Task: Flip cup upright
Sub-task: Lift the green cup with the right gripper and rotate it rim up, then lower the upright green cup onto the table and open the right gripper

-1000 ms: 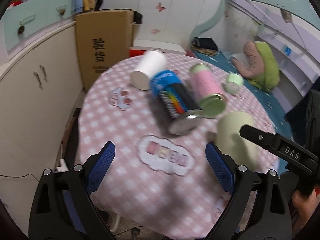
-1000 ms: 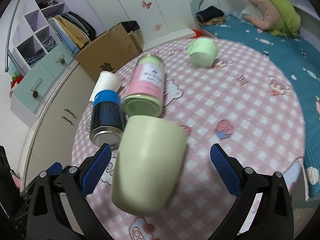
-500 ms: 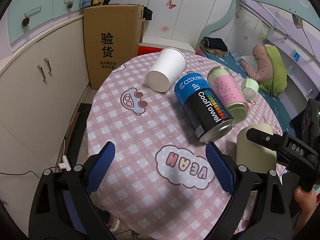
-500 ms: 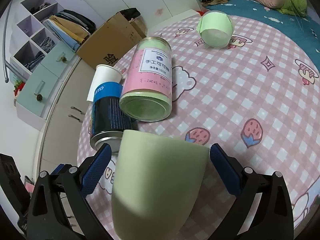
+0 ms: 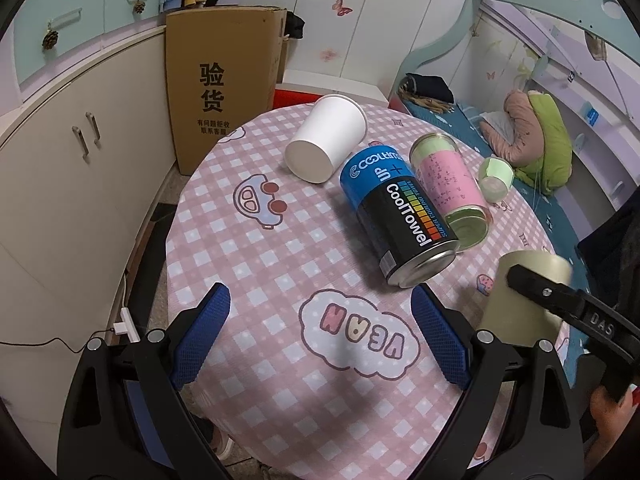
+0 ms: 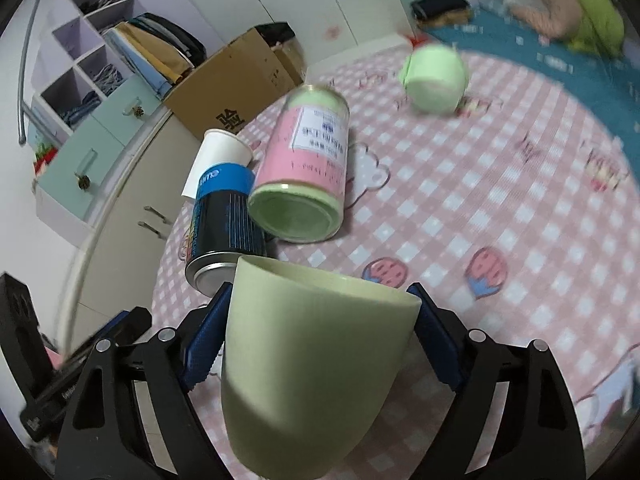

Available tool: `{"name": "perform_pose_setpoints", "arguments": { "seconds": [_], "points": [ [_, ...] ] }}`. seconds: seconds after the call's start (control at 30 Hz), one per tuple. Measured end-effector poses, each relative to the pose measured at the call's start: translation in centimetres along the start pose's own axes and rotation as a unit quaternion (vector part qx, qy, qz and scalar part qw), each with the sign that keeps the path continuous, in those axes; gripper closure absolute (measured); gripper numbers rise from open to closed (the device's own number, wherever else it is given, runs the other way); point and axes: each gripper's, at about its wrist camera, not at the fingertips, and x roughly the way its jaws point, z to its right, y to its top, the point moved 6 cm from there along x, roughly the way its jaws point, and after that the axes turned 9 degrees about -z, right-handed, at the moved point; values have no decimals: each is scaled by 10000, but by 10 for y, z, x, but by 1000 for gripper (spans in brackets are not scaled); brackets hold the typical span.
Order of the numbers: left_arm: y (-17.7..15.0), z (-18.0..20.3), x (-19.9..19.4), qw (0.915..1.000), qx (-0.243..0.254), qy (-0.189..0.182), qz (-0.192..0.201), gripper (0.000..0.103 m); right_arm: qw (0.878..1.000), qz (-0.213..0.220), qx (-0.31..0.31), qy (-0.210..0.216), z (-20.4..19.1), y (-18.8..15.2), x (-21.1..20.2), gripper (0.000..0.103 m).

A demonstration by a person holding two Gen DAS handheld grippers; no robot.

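A pale green cup sits between the blue pads of my right gripper, which is shut on it, rim pointing away and slightly up, over the near edge of the pink checked table. In the left wrist view the same cup shows at the right with the right gripper's finger across it. My left gripper is open and empty above the table's near part.
A blue-black CoolTowel can, a pink-labelled green can, a white paper cup and a small green cup lie on their sides on the table. A cardboard box and cabinets stand left; a bed stands right.
My right gripper has closed onto the pale green cup and tipped it so the rim now faces away and up. The left gripper has pulled back and steadied.
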Motion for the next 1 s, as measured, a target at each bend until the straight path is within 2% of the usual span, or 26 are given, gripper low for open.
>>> {"name": "perform_pose_setpoints", "arguments": {
  "seconds": [0.2, 0.33, 0.8, 1.0],
  "points": [
    [-1, 4, -3, 10000, -15, -23, -10, 11, 9931, 582, -600, -818, -2, 5, -28, 22],
    [-3, 8, -8, 10000, 31, 3, 34, 11, 9888, 700, -795, -1051, -2, 7, -29, 22],
    [-9, 4, -21, 9999, 7, 71, 107, 11, 9839, 879, -1180, -1011, -37, -8, -29, 23],
    [-12, 2, -32, 9998, -7, 70, 199, 11, 9839, 919, -1188, -970, -45, -15, -33, 16]
  ]
}}
